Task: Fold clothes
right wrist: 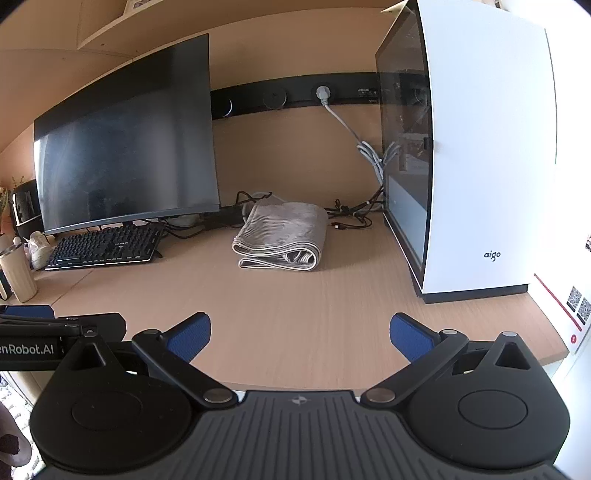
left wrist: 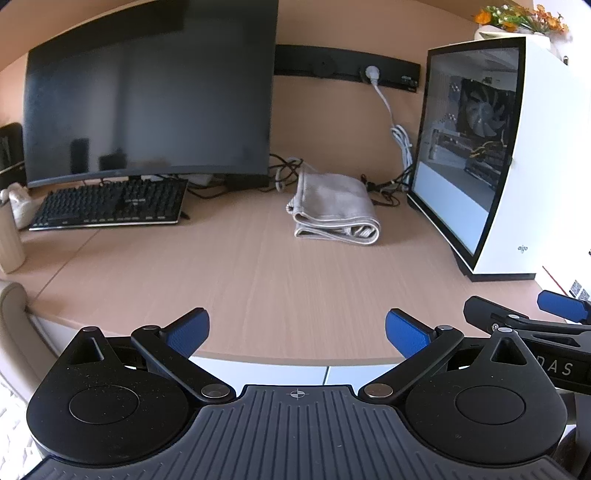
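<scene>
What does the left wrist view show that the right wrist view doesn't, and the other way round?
Only the left wrist view shows the orange flowers on top of the white computer case and the fan behind its glass. Only the right wrist view shows the aigo logo and the shelf. Both show the folded grey garment, monitor, keyboard, and open, empty grippers: left gripper, right gripper.

The wide black curved monitor hides its own stand and the far edge of the black keyboard. A tangle of dark cables at the back edge of the pale wooden desk runs out of sight behind the folded grey ribbed garment and the white computer case, whose top the right wrist view crops. The beige ribbed cup is cut by the left wrist view's left edge.
</scene>
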The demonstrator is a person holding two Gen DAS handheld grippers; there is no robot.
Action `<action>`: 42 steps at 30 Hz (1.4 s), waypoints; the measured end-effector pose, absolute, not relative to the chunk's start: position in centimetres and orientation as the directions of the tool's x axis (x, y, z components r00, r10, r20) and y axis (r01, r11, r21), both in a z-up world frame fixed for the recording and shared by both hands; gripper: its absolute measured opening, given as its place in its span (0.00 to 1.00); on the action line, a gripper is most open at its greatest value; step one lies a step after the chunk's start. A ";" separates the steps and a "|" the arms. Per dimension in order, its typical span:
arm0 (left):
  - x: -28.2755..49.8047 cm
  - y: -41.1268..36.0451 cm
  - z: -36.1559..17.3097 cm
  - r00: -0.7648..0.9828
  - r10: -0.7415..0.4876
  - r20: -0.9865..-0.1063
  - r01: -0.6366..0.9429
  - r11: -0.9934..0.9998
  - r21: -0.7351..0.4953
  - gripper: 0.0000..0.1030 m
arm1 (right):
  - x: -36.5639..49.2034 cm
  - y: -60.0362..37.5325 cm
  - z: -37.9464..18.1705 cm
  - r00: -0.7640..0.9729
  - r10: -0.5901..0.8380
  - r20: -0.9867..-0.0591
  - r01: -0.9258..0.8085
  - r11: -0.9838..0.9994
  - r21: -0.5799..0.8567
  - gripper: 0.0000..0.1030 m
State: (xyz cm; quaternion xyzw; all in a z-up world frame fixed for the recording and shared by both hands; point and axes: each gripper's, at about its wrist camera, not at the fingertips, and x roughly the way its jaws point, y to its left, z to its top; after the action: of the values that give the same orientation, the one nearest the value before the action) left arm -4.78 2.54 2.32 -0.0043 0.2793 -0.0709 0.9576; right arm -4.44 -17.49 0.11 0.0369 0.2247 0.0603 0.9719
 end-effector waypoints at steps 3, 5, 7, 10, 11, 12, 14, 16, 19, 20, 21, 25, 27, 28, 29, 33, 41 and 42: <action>-4.6 2.4 2.3 0.831 -0.142 -0.537 0.137 0.989 -0.050 1.00 | -4.4 -17.7 0.1 0.891 0.132 -0.435 -0.099 0.990 0.099 1.00; -4.4 2.4 2.2 0.829 -0.144 -0.540 0.139 0.989 -0.051 1.00 | -4.3 -17.8 0.0 0.890 0.131 -0.436 -0.097 0.990 0.099 1.00; -4.3 2.3 2.2 0.827 -0.146 -0.542 0.140 0.989 -0.051 1.00 | -4.1 -17.8 0.0 0.889 0.128 -0.440 -0.094 0.991 0.097 1.00; -4.2 2.1 2.1 0.825 -0.146 -0.545 0.140 0.989 -0.052 1.00 | -4.0 -17.9 0.0 0.887 0.125 -0.445 -0.091 0.991 0.097 1.00; -4.2 2.1 2.0 0.825 -0.146 -0.545 0.140 0.989 -0.052 1.00 | -4.0 -17.8 0.0 0.886 0.124 -0.447 -0.090 0.991 0.097 1.00; -4.2 2.2 2.0 0.825 -0.146 -0.545 0.140 0.989 -0.053 1.00 | -4.0 -17.8 0.0 0.885 0.123 -0.448 -0.089 0.991 0.096 1.00; -4.1 2.2 2.0 0.824 -0.148 -0.548 0.139 0.989 -0.058 1.00 | -3.9 -17.7 0.0 0.884 0.121 -0.451 -0.089 0.992 0.091 1.00; -4.0 2.2 2.0 0.823 -0.152 -0.548 0.141 0.988 -0.062 1.00 | -3.8 -17.6 0.0 0.884 0.115 -0.452 -0.086 0.993 0.084 1.00; -4.0 2.2 1.9 0.823 -0.156 -0.547 0.143 0.987 -0.066 1.00 | -3.8 -17.6 0.1 0.886 0.110 -0.451 -0.085 0.993 0.077 1.00; -4.0 2.1 1.9 0.823 -0.157 -0.546 0.144 0.987 -0.067 1.00 | -3.8 -17.6 0.1 0.885 0.109 -0.452 -0.084 0.994 0.076 1.00; -4.0 2.1 1.9 0.824 -0.157 -0.545 0.145 0.987 -0.065 1.00 | -3.8 -17.7 0.1 0.885 0.109 -0.453 -0.084 0.994 0.074 1.00; -3.9 1.7 1.9 0.826 -0.152 -0.543 0.146 0.988 -0.055 1.00 | -3.6 -17.8 0.0 0.883 0.106 -0.457 -0.080 0.994 0.076 1.00; -3.8 1.6 1.9 0.827 -0.150 -0.543 0.147 0.988 -0.049 1.00 | -3.6 -17.8 0.0 0.882 0.103 -0.460 -0.077 0.994 0.075 1.00; -3.8 1.5 1.9 0.827 -0.149 -0.543 0.147 0.988 -0.047 1.00 | -3.5 -17.9 -0.1 0.881 0.103 -0.462 -0.076 0.994 0.077 1.00; -3.8 1.4 1.9 0.827 -0.149 -0.542 0.148 0.988 -0.046 1.00 | -3.5 -17.9 -0.1 0.880 0.103 -0.463 -0.075 0.994 0.078 1.00; -3.7 1.3 1.9 0.825 -0.156 -0.544 0.154 0.987 -0.050 1.00 | -3.5 -18.1 -0.1 0.880 0.101 -0.464 -0.072 0.994 0.079 1.00; -3.6 1.3 1.8 0.825 -0.156 -0.544 0.149 0.987 -0.057 1.00 | -3.2 -18.0 0.0 0.878 0.096 -0.469 -0.070 0.995 0.073 1.00; -3.6 1.3 1.8 0.826 -0.153 -0.542 0.146 0.988 -0.056 1.00 | -3.2 -18.0 -0.1 0.877 0.095 -0.470 -0.069 0.995 0.072 1.00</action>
State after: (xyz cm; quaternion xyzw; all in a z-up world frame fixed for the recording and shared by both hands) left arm -3.62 1.26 1.77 -0.0058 0.2841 -0.0782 0.9556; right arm -3.23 -18.00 -0.06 0.0266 0.2439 0.0424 0.9685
